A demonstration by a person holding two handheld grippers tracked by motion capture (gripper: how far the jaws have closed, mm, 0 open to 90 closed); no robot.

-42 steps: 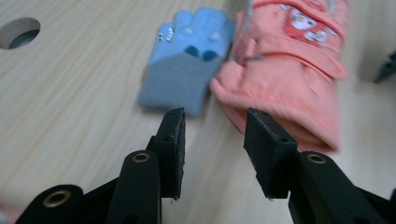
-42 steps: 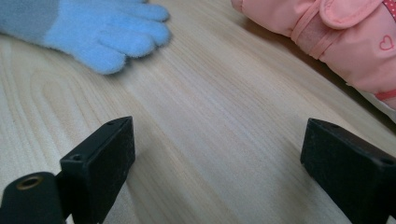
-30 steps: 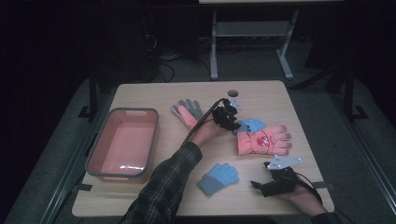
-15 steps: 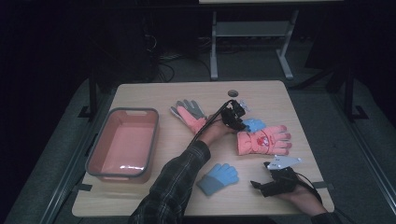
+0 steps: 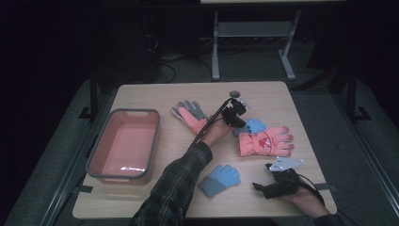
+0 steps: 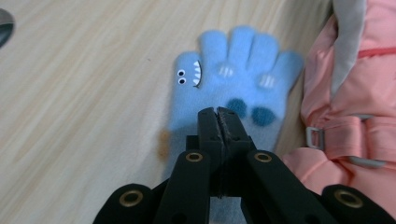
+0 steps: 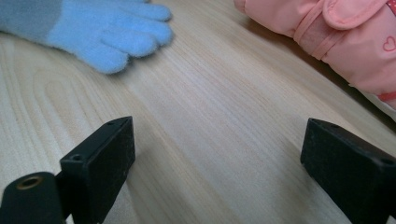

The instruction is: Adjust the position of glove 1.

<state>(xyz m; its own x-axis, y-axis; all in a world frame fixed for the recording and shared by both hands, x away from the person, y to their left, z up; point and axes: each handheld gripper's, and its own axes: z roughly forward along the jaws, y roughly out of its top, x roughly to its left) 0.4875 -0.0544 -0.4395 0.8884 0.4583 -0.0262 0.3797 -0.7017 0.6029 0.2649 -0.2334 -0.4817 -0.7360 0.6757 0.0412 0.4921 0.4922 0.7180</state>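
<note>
At the near edge of the tabletop [image 5: 141,207], the right tongs [image 5: 259,187] rest in a hand with their jaws spread wide over bare wood, gripping nothing. Just to their left lies a plain blue glove [image 5: 219,179], fingers pointing toward them. Farther in, a pink padded glove [image 5: 265,142] lies flat. Just beyond it, the left tongs [image 6: 218,122] are pinched together on the small blue monster-face glove [image 6: 233,88], which lies fingers spread on the wood with its edge right beside the pink padded glove; whether cloth is caught between the jaws cannot be told. To the left, a grey-and-pink glove [image 5: 190,115] lies alone. At the left side sits a pink tub [image 5: 101,149] with a grey rim, nothing inside it.
</note>
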